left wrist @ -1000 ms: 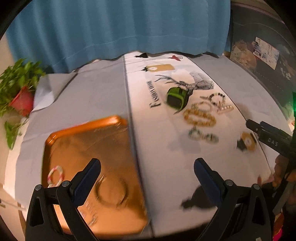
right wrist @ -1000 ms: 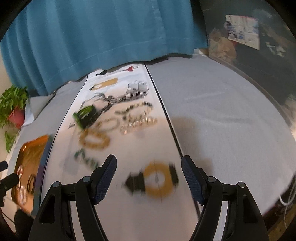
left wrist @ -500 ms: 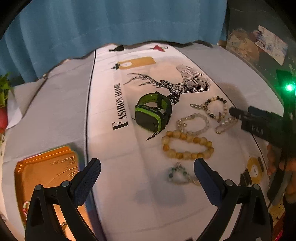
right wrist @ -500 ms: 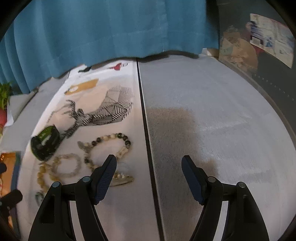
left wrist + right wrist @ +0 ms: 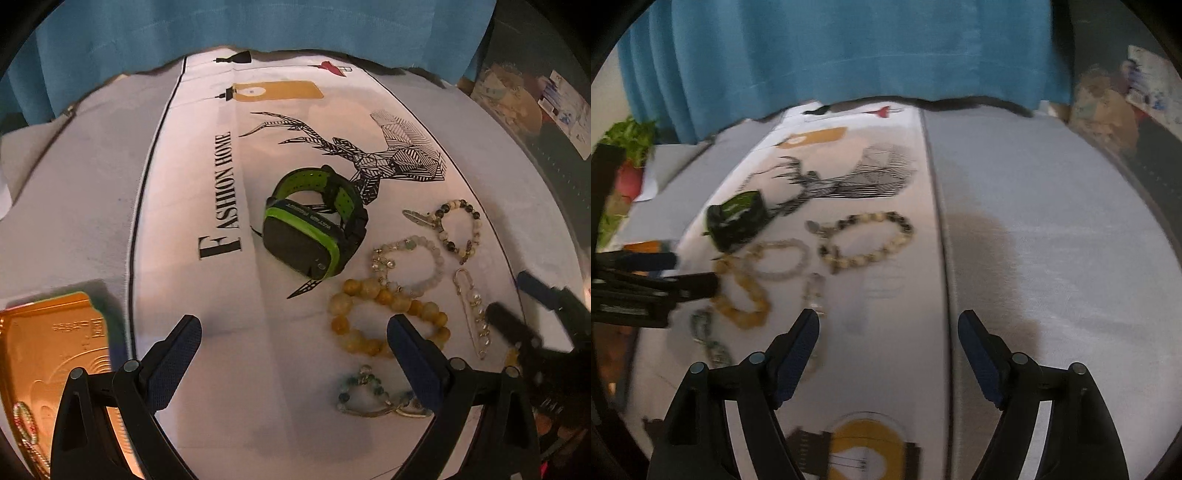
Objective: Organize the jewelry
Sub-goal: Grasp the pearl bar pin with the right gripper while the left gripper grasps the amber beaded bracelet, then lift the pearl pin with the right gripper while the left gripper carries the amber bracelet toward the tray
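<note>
Jewelry lies on a white printed cloth. A black and green watch sits mid-cloth, also in the right wrist view. Near it lie an amber bead bracelet, a pale bead bracelet, a dark-and-cream bracelet, a pearl pin and a green bead piece. A gold tray at lower left holds a beaded bracelet. My left gripper is open above the cloth, short of the bracelets. My right gripper is open and empty, and shows at the right of the left view.
A blue curtain hangs behind the grey table. A potted plant stands at the far left. Cluttered items sit at the far right. A yellow print marks the cloth's near edge.
My left gripper has swung right and forward, from over the gold tray to the watch and bracelets. My right gripper has shifted back left over the cloth beside the bracelets. Both stay open.
</note>
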Tool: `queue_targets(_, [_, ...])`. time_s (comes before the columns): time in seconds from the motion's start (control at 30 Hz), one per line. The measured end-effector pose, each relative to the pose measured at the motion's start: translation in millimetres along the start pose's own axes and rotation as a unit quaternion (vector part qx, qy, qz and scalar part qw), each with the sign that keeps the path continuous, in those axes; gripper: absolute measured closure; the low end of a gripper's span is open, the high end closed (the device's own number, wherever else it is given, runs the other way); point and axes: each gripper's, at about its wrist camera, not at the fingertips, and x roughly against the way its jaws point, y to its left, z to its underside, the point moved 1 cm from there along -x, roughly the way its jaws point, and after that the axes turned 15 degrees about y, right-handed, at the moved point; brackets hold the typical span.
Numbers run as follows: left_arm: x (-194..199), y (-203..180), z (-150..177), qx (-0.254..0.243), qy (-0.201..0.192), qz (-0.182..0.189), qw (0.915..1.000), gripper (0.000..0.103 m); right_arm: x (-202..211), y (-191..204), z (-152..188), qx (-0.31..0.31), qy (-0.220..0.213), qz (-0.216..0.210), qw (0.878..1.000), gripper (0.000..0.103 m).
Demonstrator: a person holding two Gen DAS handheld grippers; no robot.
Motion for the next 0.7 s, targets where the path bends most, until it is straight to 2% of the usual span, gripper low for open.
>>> queue_targets(0.1, [-3,-4,-3,-0.007,-0.001,0.002,1.0,0.007,-6,14,-2,0.024,-0.001,0.017,1.0,0.025])
queue_targets(0.17, [-5,-11,-2,-0.025,-0.008,-0.021,0.9994,0.014,-10,23,-3,0.038,-0.004,0.045,0.998,0.025])
queue_targets(0.2, [-5,-15,0,-0.037,-0.014,-0.036,0.9986,0.025,-11,27,-3,0.044,-0.009,0.052,0.998,0.026])
queue_targets(0.23, [-2,-19,2,-0.052,-0.025,-0.031,0.9979,0.034,-11,29,-3,0.047,-0.01,0.055,0.997,0.027])
queue_targets(0.27, [0,-23,4,-0.063,-0.031,-0.031,0.9971,0.052,-10,31,-3,0.051,-0.012,0.054,0.997,0.033])
queue_targets(0.3, [2,-27,5,-0.073,-0.032,-0.023,0.9966,0.08,-9,36,-1,0.06,-0.017,0.036,0.997,0.059])
queue_targets(0.33, [3,-30,6,-0.085,-0.027,-0.014,0.9959,0.094,-7,40,0,0.069,-0.02,0.043,0.996,0.075])
queue_targets(0.37, [4,-32,6,-0.092,-0.018,-0.004,0.9956,0.093,-7,45,1,0.08,-0.02,0.052,0.995,0.092])
queue_targets(0.4, [4,-33,7,-0.095,-0.011,0.007,0.9954,0.093,-7,51,3,0.091,-0.019,0.064,0.994,0.092])
queue_targets(0.47, [11,-31,10,-0.096,-0.005,0.033,0.9948,0.093,-5,53,5,0.086,-0.014,0.061,0.994,0.092])
queue_targets(0.7, [75,-22,25,-0.097,-0.063,0.054,0.9918,0.093,42,49,17,0.056,-0.052,0.059,0.995,0.092])
